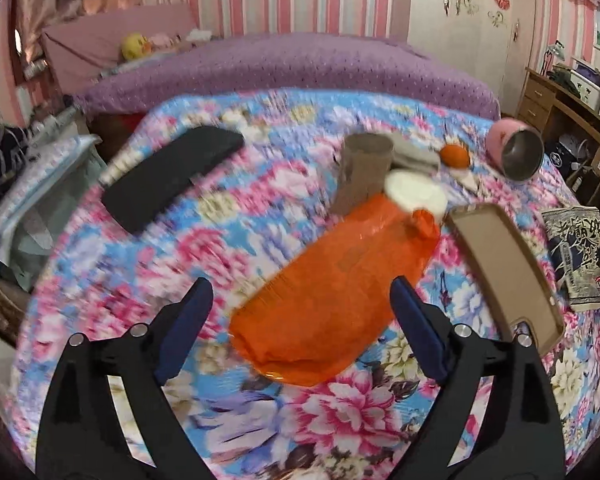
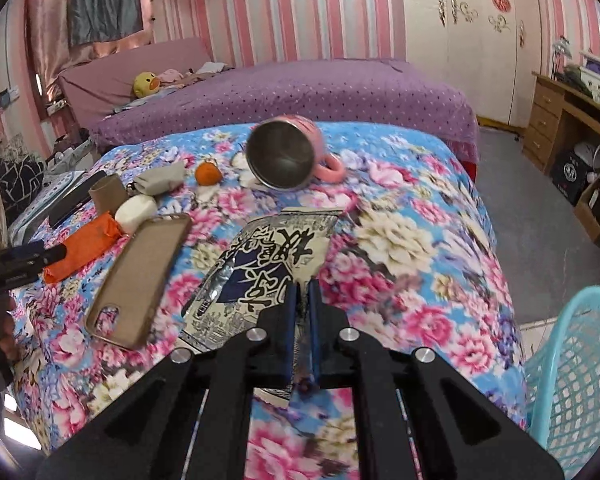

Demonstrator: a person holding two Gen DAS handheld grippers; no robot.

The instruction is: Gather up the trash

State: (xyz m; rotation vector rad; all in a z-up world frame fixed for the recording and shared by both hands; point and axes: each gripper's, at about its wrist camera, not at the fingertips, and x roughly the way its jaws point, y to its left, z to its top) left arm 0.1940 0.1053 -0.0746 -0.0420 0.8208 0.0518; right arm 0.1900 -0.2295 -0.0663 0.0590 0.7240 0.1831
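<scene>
Floral bedspread [image 2: 400, 240], snack wrapper [image 2: 268, 264] lengthwise away from pinching right fingers [image 2: 303, 292]; left fingers [image 1: 300, 300] wide.

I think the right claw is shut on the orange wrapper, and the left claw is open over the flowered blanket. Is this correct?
Not quite. The right claw is shut on the printed snack packet, not the orange wrapper; the right wrist view shows this. The wrapper lies free on the flowered blanket, ahead of the open left claw.
</scene>
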